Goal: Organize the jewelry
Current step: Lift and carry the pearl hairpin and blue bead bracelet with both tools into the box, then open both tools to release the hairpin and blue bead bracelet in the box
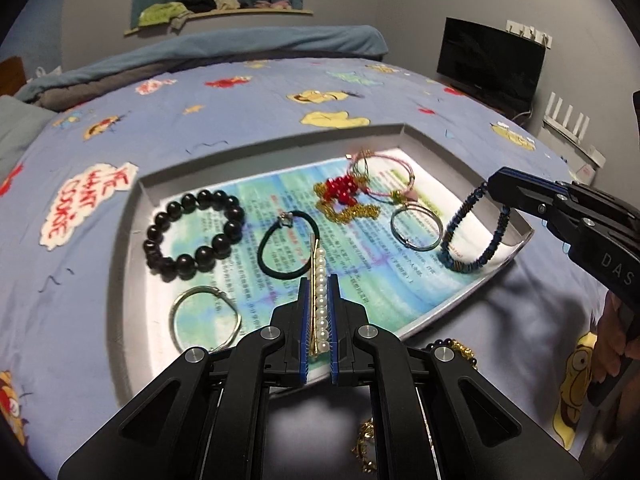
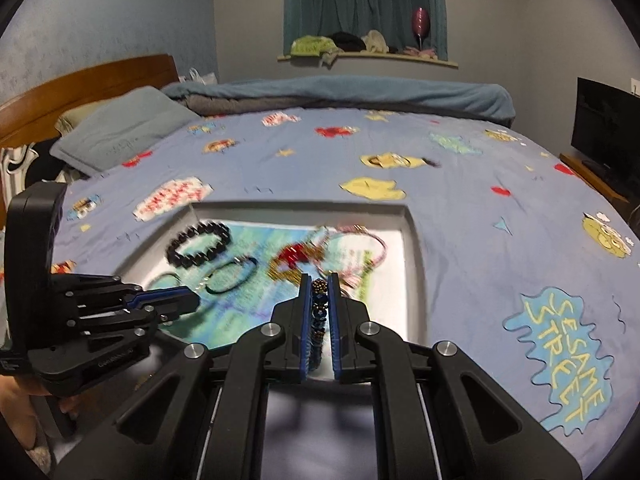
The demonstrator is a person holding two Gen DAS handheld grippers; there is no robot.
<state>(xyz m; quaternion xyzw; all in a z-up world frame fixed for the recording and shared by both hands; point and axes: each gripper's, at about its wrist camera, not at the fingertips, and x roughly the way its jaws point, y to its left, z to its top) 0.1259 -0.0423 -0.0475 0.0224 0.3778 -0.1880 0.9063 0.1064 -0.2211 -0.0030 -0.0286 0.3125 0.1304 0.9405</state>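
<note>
Pearl-and-gold hairpin [image 1: 319, 300] is pinched between the nearly closed left gripper [image 1: 319, 284], low over the tray [image 1: 416, 130] near its front edge; the blue bracelet [image 1: 474, 236] is clamped in the right gripper [image 2: 319, 284], dangling over the tray's right corner. Each piece is best lowered flat onto bare paper, clear of the hair tie [image 1: 286, 244] and ring [image 1: 417, 227], before being released.

Both wrist views look closely down over the same tray [image 1: 420, 322], from neighbouring angles.

In the tray [image 1: 404, 130] on the bed [image 1: 256, 92] (left side), a beaded bracelet [image 1: 192, 232] lies behind a ring [image 1: 205, 318].
</note>
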